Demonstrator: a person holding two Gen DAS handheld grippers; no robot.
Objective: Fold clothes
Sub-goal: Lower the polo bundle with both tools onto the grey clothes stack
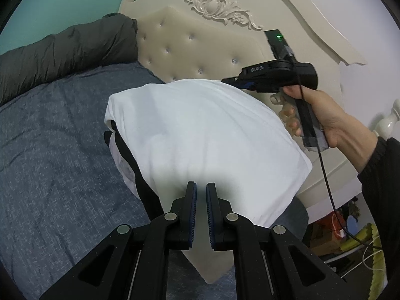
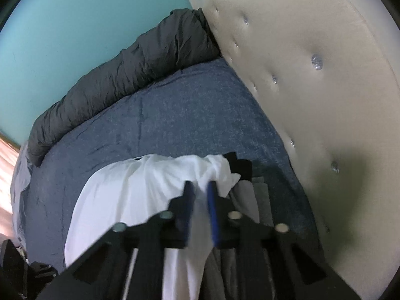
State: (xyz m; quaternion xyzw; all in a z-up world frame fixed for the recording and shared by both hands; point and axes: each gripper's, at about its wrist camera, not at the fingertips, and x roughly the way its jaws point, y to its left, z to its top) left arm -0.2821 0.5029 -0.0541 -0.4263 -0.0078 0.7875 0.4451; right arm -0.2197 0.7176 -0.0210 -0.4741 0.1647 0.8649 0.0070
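Observation:
A folded white garment lies on top of a stack of folded clothes with black and grey layers on the blue bed. My left gripper hovers just over the near edge of the white garment, jaws slightly apart and empty. My right gripper shows in the left wrist view, held by a hand over the far right edge of the garment. In the right wrist view the right gripper is slightly apart above the white garment, with grey folded clothes beside it. Nothing is gripped.
A blue bedspread covers the bed. A dark grey duvet lies rolled along the far side by the teal wall. The cream tufted headboard stands close on the right. Clutter and cables lie on the floor past the bed corner.

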